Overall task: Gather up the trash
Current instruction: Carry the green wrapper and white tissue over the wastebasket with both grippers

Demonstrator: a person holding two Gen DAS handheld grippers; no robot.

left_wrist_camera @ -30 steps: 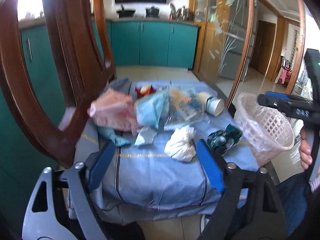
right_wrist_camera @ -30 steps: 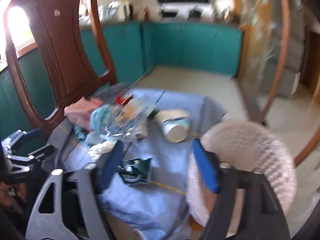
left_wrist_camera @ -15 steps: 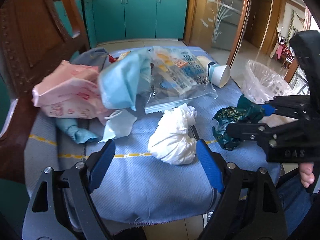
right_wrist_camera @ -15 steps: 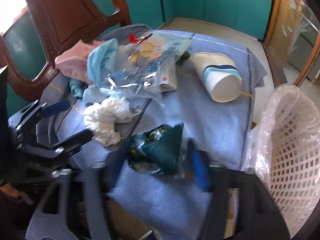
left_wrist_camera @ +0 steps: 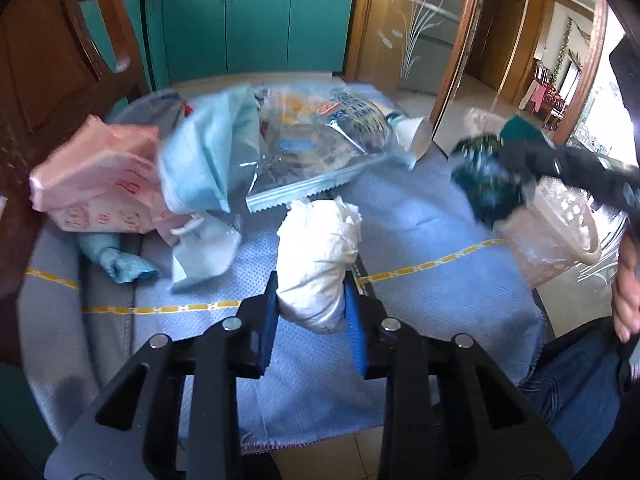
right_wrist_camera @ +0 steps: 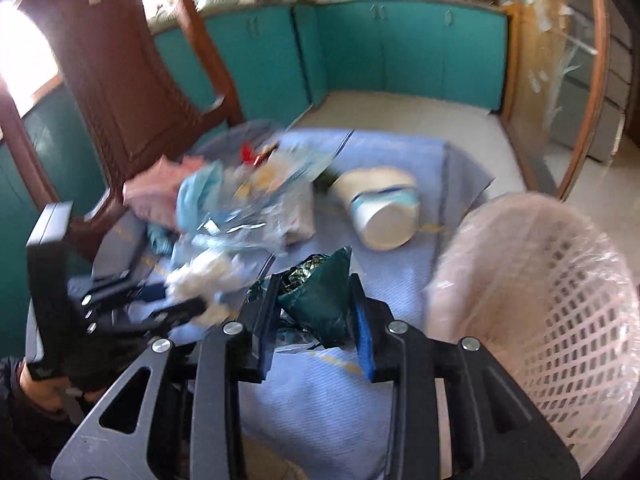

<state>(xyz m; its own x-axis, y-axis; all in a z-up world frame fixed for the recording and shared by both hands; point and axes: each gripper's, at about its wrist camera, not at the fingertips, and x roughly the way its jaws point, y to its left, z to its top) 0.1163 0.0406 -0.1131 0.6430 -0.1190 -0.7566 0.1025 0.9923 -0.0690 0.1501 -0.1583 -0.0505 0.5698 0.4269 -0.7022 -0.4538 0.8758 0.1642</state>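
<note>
My left gripper point(left_wrist_camera: 310, 300) is shut on a crumpled white tissue wad point(left_wrist_camera: 320, 248) on the blue cloth point(left_wrist_camera: 420, 240). My right gripper point(right_wrist_camera: 314, 304) is shut on a dark green foil wrapper point(right_wrist_camera: 320, 292) and holds it above the cloth; the wrapper point(left_wrist_camera: 488, 176) also shows in the left wrist view, raised beside the white lattice basket point(left_wrist_camera: 552, 232). The basket point(right_wrist_camera: 552, 300), lined with clear plastic, stands at the right. More trash lies behind: a pink bag point(left_wrist_camera: 96, 184), a light blue bag point(left_wrist_camera: 212, 152), a clear printed bag point(left_wrist_camera: 320, 148) and a tipped paper cup point(right_wrist_camera: 380, 208).
A dark wooden chair back point(right_wrist_camera: 116, 80) rises at the left behind the cloth. Teal cabinets point(right_wrist_camera: 400, 48) line the far wall. A glass door with a wooden frame point(left_wrist_camera: 420, 28) stands at the right. The person's knee point(left_wrist_camera: 572, 384) is at the lower right.
My left gripper has closed on the white tissue wad. My right gripper has closed on the green wrapper and lifted it up toward the basket.
</note>
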